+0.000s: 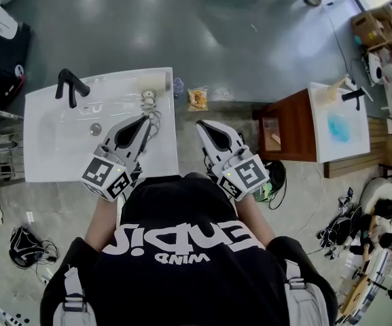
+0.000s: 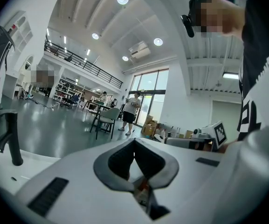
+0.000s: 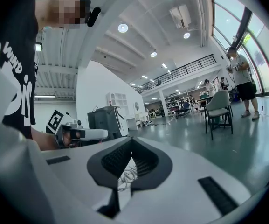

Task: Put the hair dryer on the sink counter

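Observation:
A pale hair dryer (image 1: 151, 85) lies at the far right corner of the white sink counter (image 1: 53, 161), its white cord (image 1: 156, 119) coiled just in front of it. My left gripper (image 1: 145, 119) hovers over the counter's right part with its tips close to the cord; it is shut and holds nothing. My right gripper (image 1: 201, 125) hangs past the counter's right edge, over the floor, also shut and empty. In the left gripper view the jaws (image 2: 134, 141) meet at the tip. In the right gripper view the gripper (image 3: 132, 141) is closed, and the cord (image 3: 124, 177) shows below the pads.
A black faucet (image 1: 70, 85) and a drain (image 1: 96, 128) sit on the counter's left part. A snack packet (image 1: 197, 98) and a small bottle (image 1: 178, 87) lie on the floor beyond it. A wooden table (image 1: 287, 124) with a white top (image 1: 338, 121) stands to the right. Cables (image 1: 29, 244) litter the floor.

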